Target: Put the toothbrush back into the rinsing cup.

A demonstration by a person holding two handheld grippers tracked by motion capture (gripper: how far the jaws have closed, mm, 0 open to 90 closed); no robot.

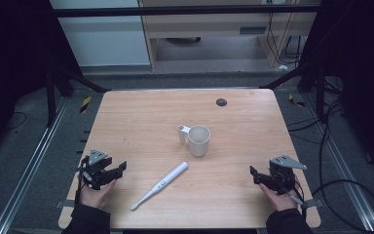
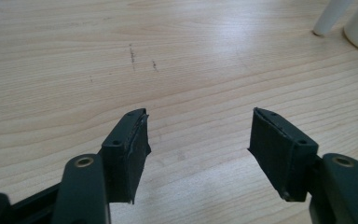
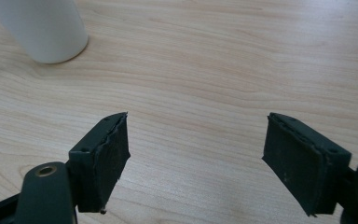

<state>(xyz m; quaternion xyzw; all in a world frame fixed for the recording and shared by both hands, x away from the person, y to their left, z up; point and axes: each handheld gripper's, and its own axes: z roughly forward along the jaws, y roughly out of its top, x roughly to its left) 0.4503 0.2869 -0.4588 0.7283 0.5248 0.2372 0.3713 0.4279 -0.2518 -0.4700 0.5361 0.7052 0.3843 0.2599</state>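
Grippers rested low at the near corners of the wooden worktop, one in each hand. On the left gripper, the jaws stood spread with nothing between them, only bare wood grain showing in the gap in the left gripper view. On the right gripper, the jaws were likewise spread wide and empty. A white cup stood upright near the middle of the worktop, with a small white tube upright just beside it. A white electric toothbrush lay flat and diagonal between the grippers, apart from both. A dark round spot sat near the far edge.
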